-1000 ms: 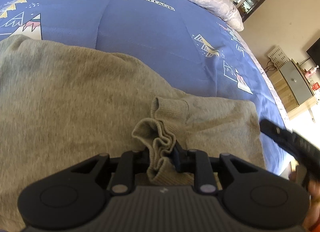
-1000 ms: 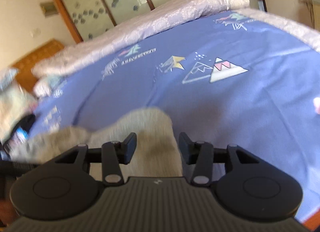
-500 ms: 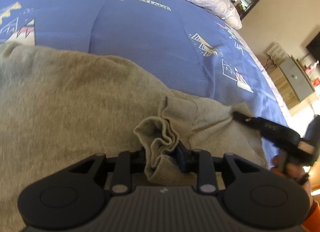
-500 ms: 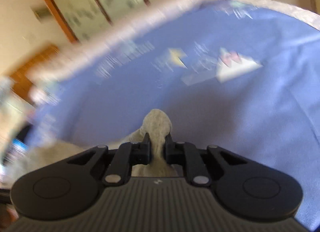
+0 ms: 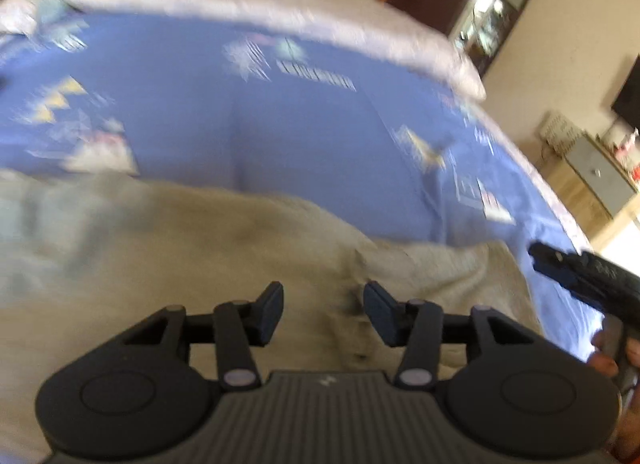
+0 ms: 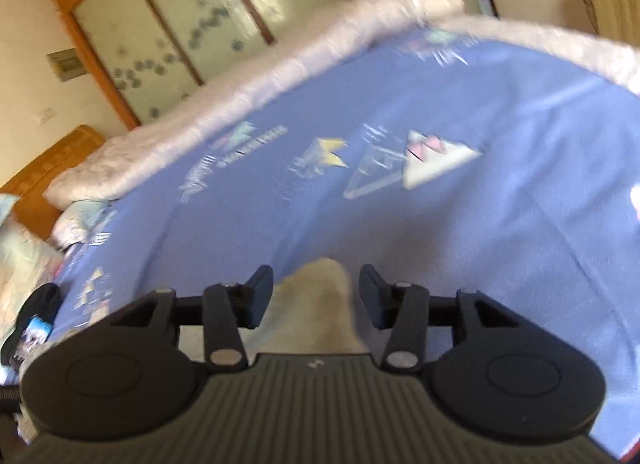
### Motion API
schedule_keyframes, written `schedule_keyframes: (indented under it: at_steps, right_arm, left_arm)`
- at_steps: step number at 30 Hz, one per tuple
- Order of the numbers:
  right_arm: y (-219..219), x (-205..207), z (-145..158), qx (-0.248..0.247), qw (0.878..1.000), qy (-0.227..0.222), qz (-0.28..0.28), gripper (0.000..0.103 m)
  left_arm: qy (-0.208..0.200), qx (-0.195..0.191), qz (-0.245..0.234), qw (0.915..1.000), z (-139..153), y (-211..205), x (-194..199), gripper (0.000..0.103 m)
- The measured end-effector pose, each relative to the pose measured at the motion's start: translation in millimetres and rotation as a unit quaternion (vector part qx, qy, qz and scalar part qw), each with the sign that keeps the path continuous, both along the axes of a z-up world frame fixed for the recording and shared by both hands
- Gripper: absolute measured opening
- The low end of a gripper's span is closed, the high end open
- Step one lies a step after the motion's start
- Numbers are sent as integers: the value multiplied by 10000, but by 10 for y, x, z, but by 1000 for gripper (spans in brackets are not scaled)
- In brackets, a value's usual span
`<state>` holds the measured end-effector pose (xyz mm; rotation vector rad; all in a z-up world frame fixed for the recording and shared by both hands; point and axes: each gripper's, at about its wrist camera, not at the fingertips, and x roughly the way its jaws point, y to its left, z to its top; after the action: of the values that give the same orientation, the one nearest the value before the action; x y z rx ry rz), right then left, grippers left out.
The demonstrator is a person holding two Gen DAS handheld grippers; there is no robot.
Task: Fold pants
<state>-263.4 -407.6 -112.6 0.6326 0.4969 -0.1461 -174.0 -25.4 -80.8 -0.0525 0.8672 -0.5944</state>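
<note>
Both the left claw (image 5: 323, 312) and the right claw (image 6: 316, 300) have just been opening and stand apart, gripping nothing, above the grey pants (image 5: 208, 264) lying partly folded on the blue bed (image 5: 304, 136), so further folds probably remain.

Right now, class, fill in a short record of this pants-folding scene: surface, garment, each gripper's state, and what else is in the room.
surface: blue bedspread with printed mountain and tree shapes
garment: grey pants lying on the bedspread, blurred
left gripper: open, jaws just been opening, cloth below but not pinched
right gripper: open, jaws just been opening, a grey cloth end between them, not pressed
background: pale quilt along the far edge, wardrobe doors behind
</note>
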Motion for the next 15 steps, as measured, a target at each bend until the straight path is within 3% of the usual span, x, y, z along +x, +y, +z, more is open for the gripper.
schedule_keyframes:
  at_steps: [7, 10, 12, 15]
  right_arm:
    - [689, 69, 159, -29, 9926, -95, 1210, 51]
    - [1013, 188, 173, -112, 9849, -41, 1724, 42]
    - [1205, 282, 164, -212, 9793, 33, 2014, 30]
    - [1472, 383, 116, -341, 9725, 191, 2298, 27]
  left_arm:
    - [33, -451, 1060, 9933, 196, 1051, -61, 50]
    - [38, -647, 1494, 9866, 293, 1480, -106, 50]
    - [-99, -692, 1787, 9814, 397, 1767, -153, 51]
    - [-259, -628, 2313, 9705, 484, 2143, -176, 53]
